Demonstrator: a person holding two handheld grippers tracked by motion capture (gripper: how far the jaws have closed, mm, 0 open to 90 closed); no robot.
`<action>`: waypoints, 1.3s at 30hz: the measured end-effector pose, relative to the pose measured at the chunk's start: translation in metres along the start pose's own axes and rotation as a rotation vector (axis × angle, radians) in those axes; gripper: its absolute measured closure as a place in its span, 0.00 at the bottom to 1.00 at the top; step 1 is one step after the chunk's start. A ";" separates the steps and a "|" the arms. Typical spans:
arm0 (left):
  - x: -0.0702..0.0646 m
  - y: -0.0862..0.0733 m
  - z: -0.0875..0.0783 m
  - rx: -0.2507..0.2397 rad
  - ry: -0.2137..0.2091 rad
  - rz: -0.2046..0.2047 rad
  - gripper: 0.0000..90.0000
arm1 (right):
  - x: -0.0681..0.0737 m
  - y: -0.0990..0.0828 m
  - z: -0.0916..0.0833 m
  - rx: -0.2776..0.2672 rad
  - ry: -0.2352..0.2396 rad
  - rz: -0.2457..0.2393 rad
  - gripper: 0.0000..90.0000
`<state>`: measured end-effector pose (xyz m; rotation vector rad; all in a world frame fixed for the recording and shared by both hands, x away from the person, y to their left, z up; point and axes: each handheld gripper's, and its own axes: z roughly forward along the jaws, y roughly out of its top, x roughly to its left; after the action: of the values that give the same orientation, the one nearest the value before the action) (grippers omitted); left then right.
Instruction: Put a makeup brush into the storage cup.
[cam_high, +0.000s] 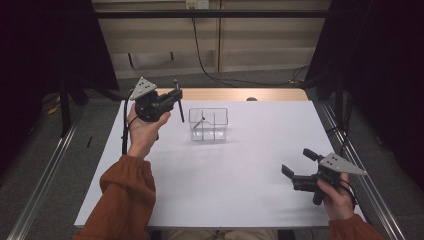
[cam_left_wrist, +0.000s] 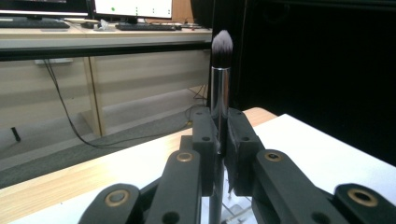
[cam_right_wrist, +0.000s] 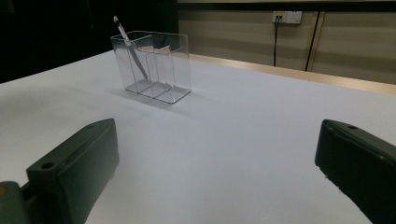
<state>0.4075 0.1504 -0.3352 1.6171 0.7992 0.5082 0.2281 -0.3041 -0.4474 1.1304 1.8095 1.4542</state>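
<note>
My left gripper (cam_high: 176, 97) is raised over the table's far left part, left of a clear organizer (cam_high: 208, 124). It is shut on a makeup brush (cam_high: 179, 107) that stands upright. In the left gripper view the jaws (cam_left_wrist: 219, 128) clamp the brush's silver ferrule (cam_left_wrist: 219, 88), with the dark, white-tipped bristles on top. A second slim brush (cam_high: 199, 123) leans in the organizer's left compartment and also shows in the right gripper view (cam_right_wrist: 128, 43). My right gripper (cam_high: 296, 161) is low at the near right, open and holding nothing (cam_right_wrist: 217, 133), pointing toward the organizer (cam_right_wrist: 159, 70).
A white sheet (cam_high: 225, 175) covers the table, with a wooden strip (cam_high: 235, 94) along its far edge. Metal rails (cam_high: 372, 190) run down both sides. Cables hang on the wall behind, and dark curtains flank the table.
</note>
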 end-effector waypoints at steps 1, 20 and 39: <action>0.000 0.001 0.001 -0.002 0.000 0.002 0.93 | 0.000 0.000 0.000 0.000 0.000 0.003 0.00; -0.009 -0.001 0.036 0.013 -0.012 0.015 0.93 | 0.001 0.000 0.000 -0.003 0.021 -0.001 0.00; -0.010 -0.019 0.050 0.069 -0.013 0.033 0.93 | 0.002 0.000 0.001 -0.001 0.044 0.004 0.00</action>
<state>0.4323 0.1105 -0.3628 1.6976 0.7889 0.4972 0.2283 -0.3020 -0.4479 1.1104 1.8366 1.4930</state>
